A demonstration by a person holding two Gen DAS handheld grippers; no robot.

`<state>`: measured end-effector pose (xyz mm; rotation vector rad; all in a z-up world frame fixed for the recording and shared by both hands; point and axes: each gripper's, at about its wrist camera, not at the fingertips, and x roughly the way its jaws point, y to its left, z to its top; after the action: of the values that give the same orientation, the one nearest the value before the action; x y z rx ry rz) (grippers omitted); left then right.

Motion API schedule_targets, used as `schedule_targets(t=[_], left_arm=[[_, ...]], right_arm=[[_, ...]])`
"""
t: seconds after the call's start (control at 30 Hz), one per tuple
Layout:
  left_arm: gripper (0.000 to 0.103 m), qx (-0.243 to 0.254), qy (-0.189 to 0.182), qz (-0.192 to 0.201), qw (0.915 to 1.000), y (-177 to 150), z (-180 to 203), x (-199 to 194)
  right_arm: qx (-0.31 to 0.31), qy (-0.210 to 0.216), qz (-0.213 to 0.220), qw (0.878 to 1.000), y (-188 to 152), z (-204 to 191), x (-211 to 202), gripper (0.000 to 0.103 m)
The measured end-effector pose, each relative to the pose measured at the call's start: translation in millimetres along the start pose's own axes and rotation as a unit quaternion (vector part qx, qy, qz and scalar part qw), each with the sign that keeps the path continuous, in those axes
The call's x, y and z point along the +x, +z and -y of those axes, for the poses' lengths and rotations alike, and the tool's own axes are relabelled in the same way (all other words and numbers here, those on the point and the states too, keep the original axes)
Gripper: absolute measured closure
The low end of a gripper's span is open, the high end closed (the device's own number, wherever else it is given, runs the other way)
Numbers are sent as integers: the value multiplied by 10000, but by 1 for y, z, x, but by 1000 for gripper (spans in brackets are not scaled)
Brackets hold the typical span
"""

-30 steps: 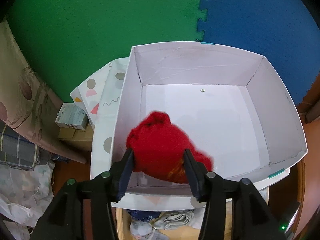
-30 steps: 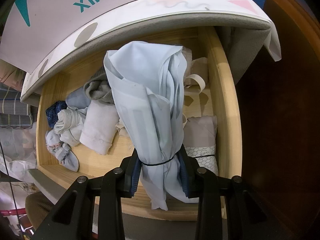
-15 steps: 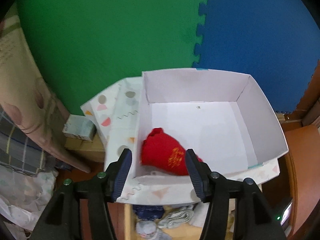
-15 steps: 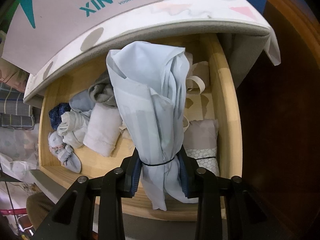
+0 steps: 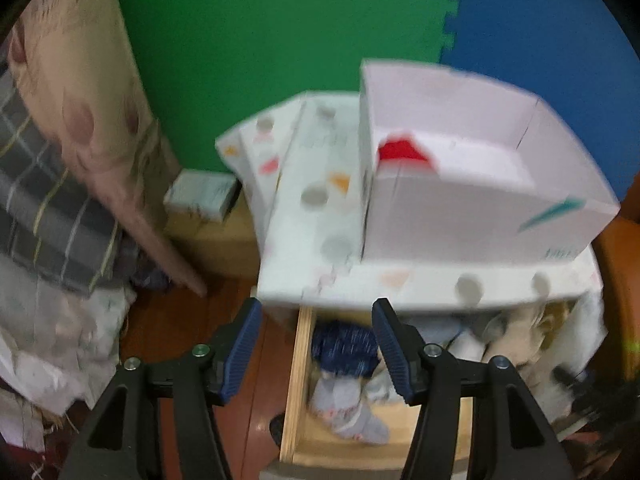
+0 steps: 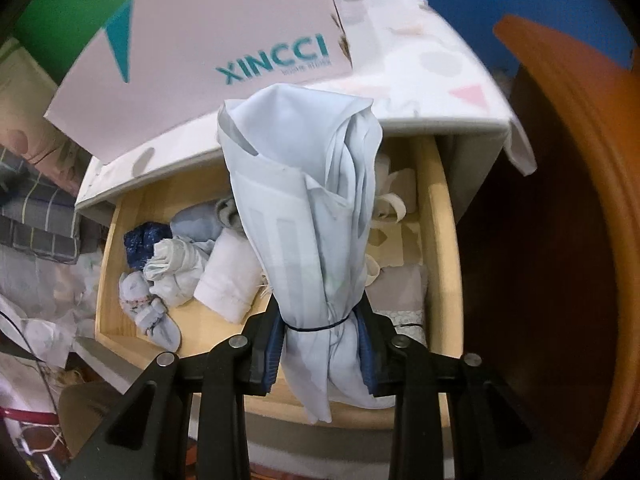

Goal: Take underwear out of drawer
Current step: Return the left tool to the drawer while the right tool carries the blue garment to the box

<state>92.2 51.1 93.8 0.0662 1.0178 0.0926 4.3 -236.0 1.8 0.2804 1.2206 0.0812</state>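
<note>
My right gripper (image 6: 319, 322) is shut on a rolled pale blue underwear bundle (image 6: 308, 208) tied with a dark band, held above the open wooden drawer (image 6: 450, 240). The drawer holds several rolled garments, among them a dark blue one (image 6: 145, 240) and a white one (image 6: 232, 276). My left gripper (image 5: 316, 344) is open and empty, above the drawer's left edge (image 5: 298, 364). The red underwear (image 5: 402, 150) lies inside the white shoe box (image 5: 460, 220) on the cabinet top.
The cabinet top has a patterned white cover (image 5: 320, 208). A small box (image 5: 202, 194) sits left of the cabinet. Folded blankets and cloth (image 5: 52, 208) pile at the left. Dark wooden furniture (image 6: 560, 240) stands to the right of the drawer.
My left gripper let go of the red underwear in the box, then drew back and down to the drawer. My right gripper lifted the pale blue bundle higher.
</note>
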Motion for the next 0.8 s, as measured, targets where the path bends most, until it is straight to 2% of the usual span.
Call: schedule_targets(t=[0.13, 0.4, 0.5, 0.67, 0.8], left_arm=[[44, 39, 162, -169, 9997, -35, -1, 24], [44, -117, 12, -381, 9992, -82, -5, 56], [44, -167, -14, -407, 9990, -89, -6, 61], [44, -457, -363, -214, 9981, -91, -14, 55], [44, -632, -296, -26, 9976, -92, -18, 49]], right_arm=[[-61, 4, 212, 9998, 8, -4, -27, 74], [-261, 93, 713, 9971, 44, -24, -91, 74], [-380, 85, 954, 9947, 67, -35, -116, 74], [-529, 49, 1300, 9901, 117, -59, -145, 74], [-580, -6, 1467, 9875, 161, -76, -149, 74]])
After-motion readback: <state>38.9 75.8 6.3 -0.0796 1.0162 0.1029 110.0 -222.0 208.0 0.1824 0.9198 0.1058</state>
